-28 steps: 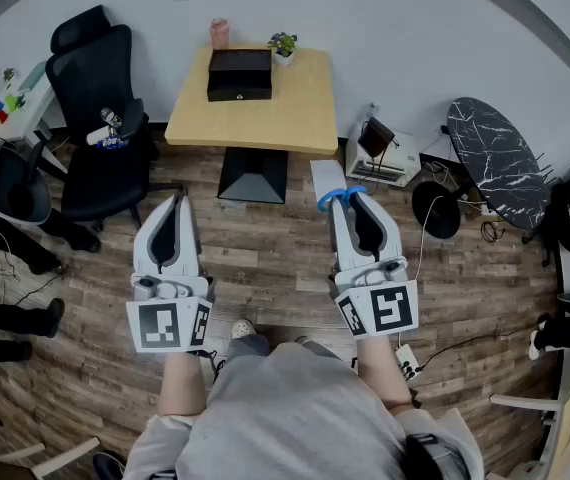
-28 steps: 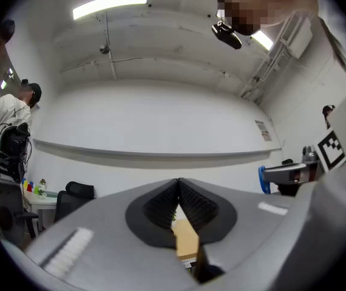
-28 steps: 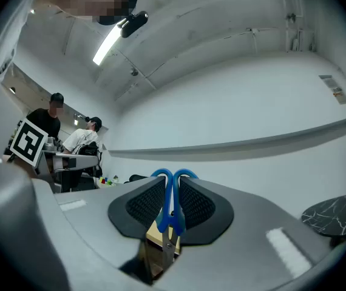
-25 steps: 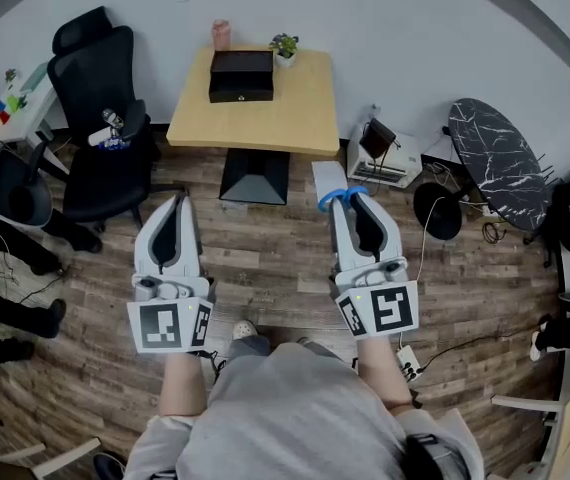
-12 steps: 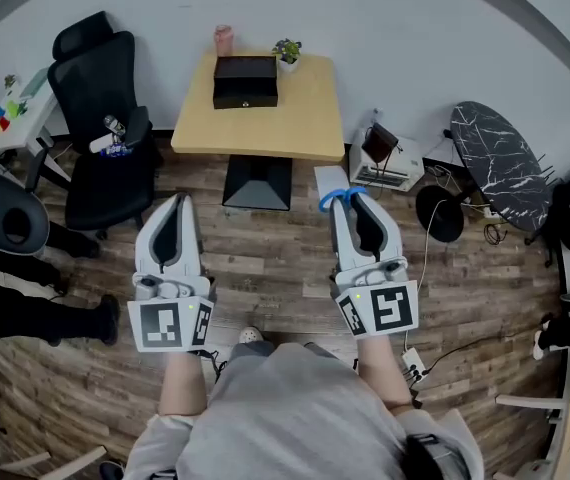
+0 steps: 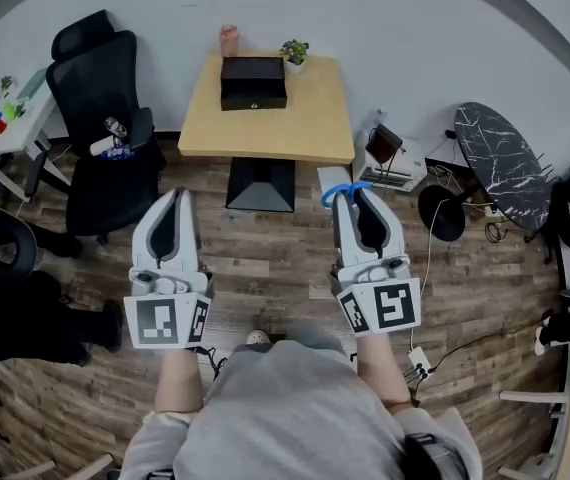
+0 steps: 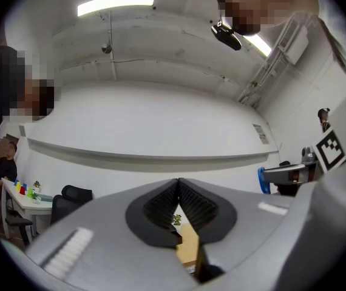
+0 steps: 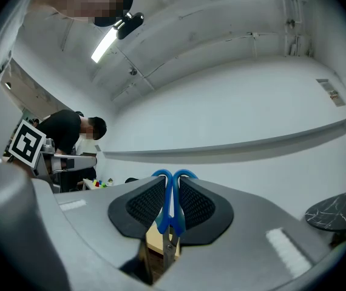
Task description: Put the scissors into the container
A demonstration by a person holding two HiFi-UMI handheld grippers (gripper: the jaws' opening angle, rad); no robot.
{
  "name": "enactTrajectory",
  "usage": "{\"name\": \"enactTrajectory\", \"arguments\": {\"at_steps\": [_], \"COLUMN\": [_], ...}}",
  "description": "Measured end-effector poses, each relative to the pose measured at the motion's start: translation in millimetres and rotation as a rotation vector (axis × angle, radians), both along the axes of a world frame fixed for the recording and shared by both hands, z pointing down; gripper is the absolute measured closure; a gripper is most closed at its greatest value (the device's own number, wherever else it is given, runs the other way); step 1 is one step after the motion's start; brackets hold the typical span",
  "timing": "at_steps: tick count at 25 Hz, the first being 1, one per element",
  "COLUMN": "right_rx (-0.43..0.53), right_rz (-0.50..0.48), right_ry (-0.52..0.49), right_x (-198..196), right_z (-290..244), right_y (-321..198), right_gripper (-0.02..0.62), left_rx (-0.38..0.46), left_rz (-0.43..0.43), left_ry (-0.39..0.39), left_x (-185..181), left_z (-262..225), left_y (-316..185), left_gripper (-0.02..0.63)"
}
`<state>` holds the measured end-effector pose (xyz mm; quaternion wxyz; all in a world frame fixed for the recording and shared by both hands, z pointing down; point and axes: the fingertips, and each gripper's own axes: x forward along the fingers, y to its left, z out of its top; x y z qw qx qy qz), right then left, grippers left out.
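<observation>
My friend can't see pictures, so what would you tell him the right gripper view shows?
The right hand-held gripper is shut on a pair of blue-handled scissors. In the picture, their finger loops are at the top and their blades point down. Behind is a plain white wall, and a person in a black top is at the far left.

Blue-handled scissors (image 8: 170,220) clamped upright in the right gripper (image 6: 357,208), handles past its tips; black container (image 6: 253,80) well ahead
</observation>
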<state>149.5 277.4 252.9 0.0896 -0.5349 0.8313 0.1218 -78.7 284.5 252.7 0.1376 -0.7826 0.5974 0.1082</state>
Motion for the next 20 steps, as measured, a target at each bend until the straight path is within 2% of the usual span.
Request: {"name": "enactTrajectory", "arguments": {"at_steps": [11, 20], "right_rx": [-0.022, -0.021], "right_rz": [0.000, -0.029], "right_ry": [-0.007, -0.012], "right_x": [-13, -26], "right_z": [4, 6], "right_y": [-30, -101], "right_gripper": [0.522, 0.522], "left_rx": [-0.018, -0.016], "left_rz": [0.007, -0.029], "left_ry": [0.022, 0.019], "left_x": [-16, -30], "left_z": [7, 6], "left_y": [-29, -92], "left_gripper": [0.549, 0.549]}}
